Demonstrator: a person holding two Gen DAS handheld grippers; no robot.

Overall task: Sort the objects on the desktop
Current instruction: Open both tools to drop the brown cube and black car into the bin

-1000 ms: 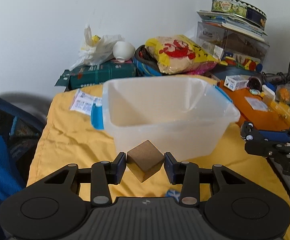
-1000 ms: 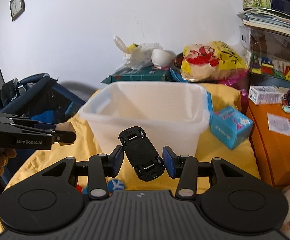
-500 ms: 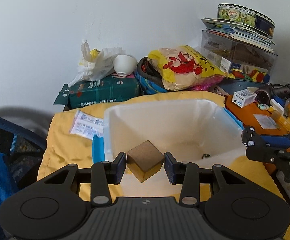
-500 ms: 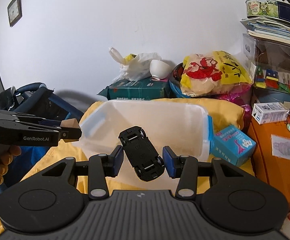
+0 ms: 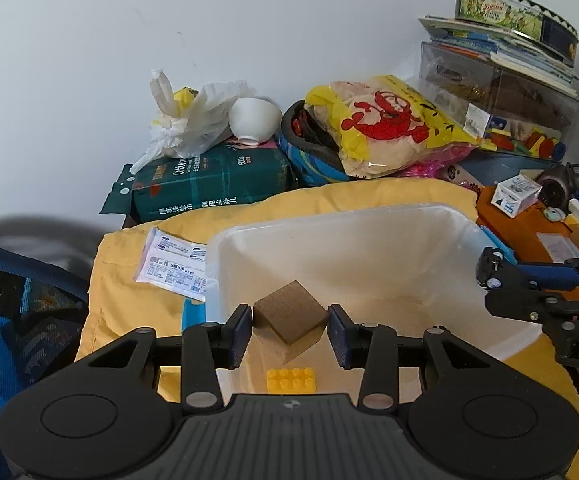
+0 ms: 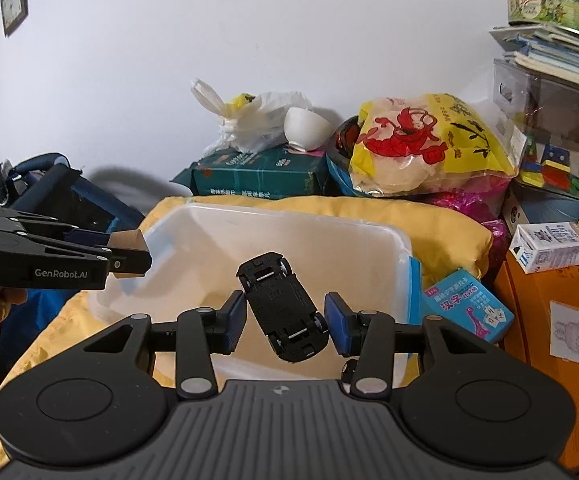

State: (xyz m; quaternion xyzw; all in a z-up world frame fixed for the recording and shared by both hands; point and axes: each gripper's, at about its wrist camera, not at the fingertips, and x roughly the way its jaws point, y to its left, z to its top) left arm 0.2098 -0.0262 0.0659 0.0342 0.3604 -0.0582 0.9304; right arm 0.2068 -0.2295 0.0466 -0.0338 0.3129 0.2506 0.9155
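Left hand-held gripper (image 5: 290, 330) clamps a brown wooden cube (image 5: 290, 317) above the translucent plastic bin (image 5: 369, 216). Right hand-held gripper (image 6: 285, 317) grips an upturned black toy car (image 6: 282, 307) over the same bin.

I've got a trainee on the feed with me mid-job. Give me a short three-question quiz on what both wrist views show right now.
1. True or false: the left gripper is shut on a brown cardboard-coloured cube.
2. Multiple choice: what does the right gripper hold? A) a yellow toy brick B) a black toy car, underside towards the camera C) a white bowl
3. Fill the gap: a small yellow studded brick lies inside the translucent white plastic ____.

Key
1. True: both pads press its sides.
2. B: the black toy car sits tilted between the pads.
3. Bin, which stands on the yellow cloth.
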